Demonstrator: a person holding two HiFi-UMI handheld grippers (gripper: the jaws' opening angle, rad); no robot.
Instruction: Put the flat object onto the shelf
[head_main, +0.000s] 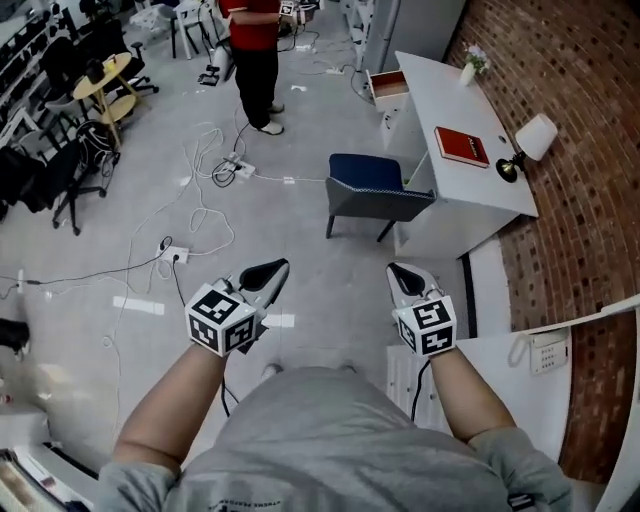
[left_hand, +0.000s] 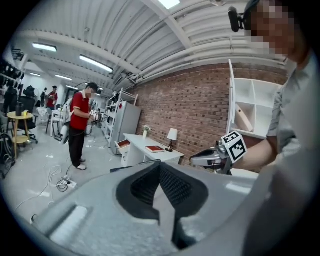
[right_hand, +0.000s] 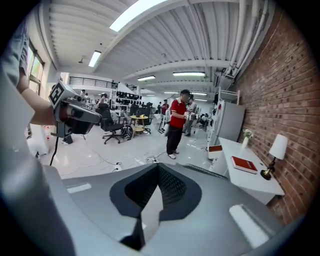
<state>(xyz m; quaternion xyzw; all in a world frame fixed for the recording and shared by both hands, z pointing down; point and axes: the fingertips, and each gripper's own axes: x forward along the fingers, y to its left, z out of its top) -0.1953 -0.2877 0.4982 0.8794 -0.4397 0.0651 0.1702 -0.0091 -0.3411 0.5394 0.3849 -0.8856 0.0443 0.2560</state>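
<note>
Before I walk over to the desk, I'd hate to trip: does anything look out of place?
Yes: loose cables and a power strip sprawl across the floor, and the drawer at the far end of the white desk stands open. The red book lies flat.

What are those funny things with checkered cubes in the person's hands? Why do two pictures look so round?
A person holds two grabbing tools, the left gripper and the right gripper; the cubes are part of them. One picture comes from a camera on the person's head, looking down. The round ones come from cameras riding on each tool. Both tools' fingers are pressed together and hold nothing. On the white desk are a red book and a lamp. A white shelf stands beside the person.
</note>
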